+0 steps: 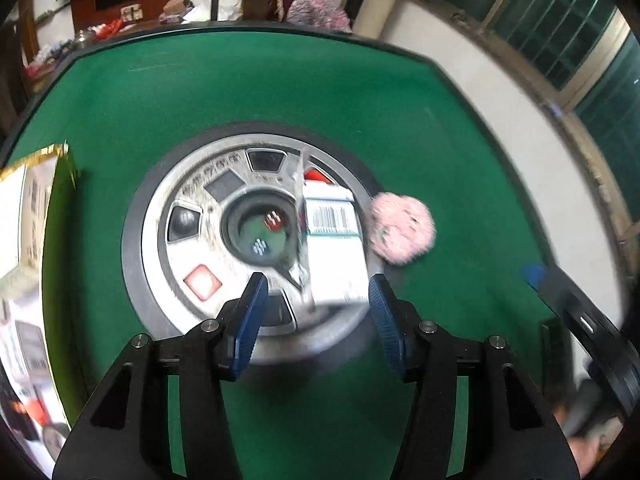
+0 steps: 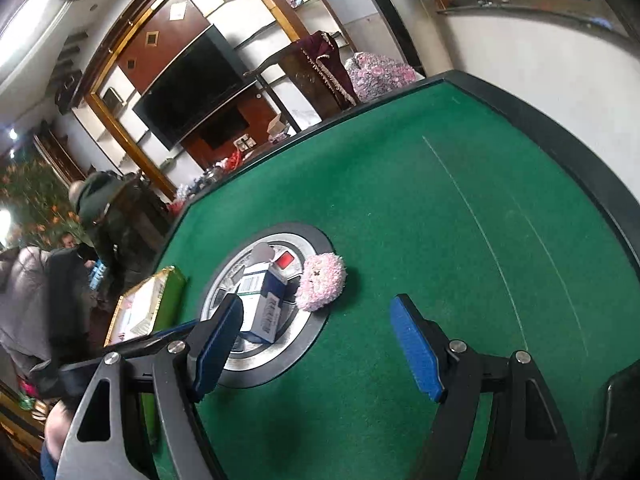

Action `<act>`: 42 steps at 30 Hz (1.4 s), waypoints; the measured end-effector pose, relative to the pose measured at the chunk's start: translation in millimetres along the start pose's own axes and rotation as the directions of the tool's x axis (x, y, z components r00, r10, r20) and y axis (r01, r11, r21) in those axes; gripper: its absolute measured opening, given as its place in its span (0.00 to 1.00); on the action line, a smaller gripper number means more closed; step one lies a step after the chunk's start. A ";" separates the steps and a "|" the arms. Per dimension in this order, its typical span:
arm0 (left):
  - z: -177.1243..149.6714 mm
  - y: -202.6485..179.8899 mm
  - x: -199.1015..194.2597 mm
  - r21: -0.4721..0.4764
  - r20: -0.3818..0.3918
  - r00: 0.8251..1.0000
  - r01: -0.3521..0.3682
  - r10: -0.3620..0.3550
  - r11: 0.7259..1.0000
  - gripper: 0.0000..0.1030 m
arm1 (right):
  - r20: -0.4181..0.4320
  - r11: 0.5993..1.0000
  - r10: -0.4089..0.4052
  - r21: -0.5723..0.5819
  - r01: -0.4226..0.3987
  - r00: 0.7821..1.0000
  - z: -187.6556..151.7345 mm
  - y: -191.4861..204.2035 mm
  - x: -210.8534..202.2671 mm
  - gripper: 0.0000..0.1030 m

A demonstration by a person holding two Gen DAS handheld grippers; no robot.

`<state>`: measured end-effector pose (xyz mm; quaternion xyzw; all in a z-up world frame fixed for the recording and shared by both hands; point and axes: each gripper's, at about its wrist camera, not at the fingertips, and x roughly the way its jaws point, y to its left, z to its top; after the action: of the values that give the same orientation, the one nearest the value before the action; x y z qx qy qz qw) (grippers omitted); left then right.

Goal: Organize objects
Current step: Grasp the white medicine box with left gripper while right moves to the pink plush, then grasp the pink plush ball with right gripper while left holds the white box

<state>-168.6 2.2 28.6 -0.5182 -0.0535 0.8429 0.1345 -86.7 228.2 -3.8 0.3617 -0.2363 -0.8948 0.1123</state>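
Observation:
A white box with a barcode [image 1: 336, 248] stands on the round silver control disc [image 1: 160, 208] in the middle of the green felt table. My left gripper [image 1: 318, 304] hovers over the box's near end. Its right pad [image 1: 382, 316] is close beside the box, while the left pad [image 1: 252, 320] is well clear, so the jaws are open. A pink fluffy toy [image 1: 402, 228] lies against the disc's right rim. In the right wrist view the box [image 2: 260, 312] and the toy [image 2: 322, 282] sit ahead and to the left. My right gripper [image 2: 320, 340] stands open above bare felt.
A green box with a gold rim [image 1: 36, 208] [image 2: 148, 304] lies at the table's left side. The table's raised dark edge [image 2: 560, 140] curves round the felt. Several people [image 2: 40, 280] are beyond the left edge. A wall with windows runs close on the right.

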 end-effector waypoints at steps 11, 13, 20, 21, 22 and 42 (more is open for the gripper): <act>12.7 -18.3 46.4 0.050 -0.040 0.996 -0.078 0.080 0.996 0.35 | -0.008 1.000 0.006 -0.007 -0.006 1.000 -3.5 3.8 1.0 0.75; 4.7 -12.3 45.6 0.047 -0.020 0.996 -0.085 0.086 0.995 0.32 | -0.012 1.000 -0.010 -0.009 0.010 1.000 -2.6 1.0 3.0 0.75; -70.8 8.7 -5.1 0.072 0.068 0.994 -0.092 0.087 0.993 0.32 | -0.054 0.994 -0.092 -0.068 0.088 0.994 -6.4 4.3 25.4 0.75; -84.4 11.2 -15.3 0.073 0.090 0.992 -0.095 0.089 0.993 0.32 | -0.067 0.992 -0.104 -0.082 0.099 0.992 -7.1 5.7 31.6 0.75; -97.0 14.1 -24.4 0.074 0.110 0.991 -0.090 0.081 0.993 0.32 | -0.074 0.989 -0.118 -0.098 0.110 0.990 -6.8 8.2 38.7 0.75; -110.6 22.5 -16.1 0.140 0.133 0.987 -0.108 0.090 0.984 0.32 | -0.095 0.907 -0.264 -0.362 0.214 0.960 -8.6 41.3 105.9 0.34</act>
<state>-67.4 -29.3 -13.3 -0.4547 0.0261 0.8813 0.1263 -155.0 150.3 -51.3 0.4250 -0.0197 -0.9014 0.0803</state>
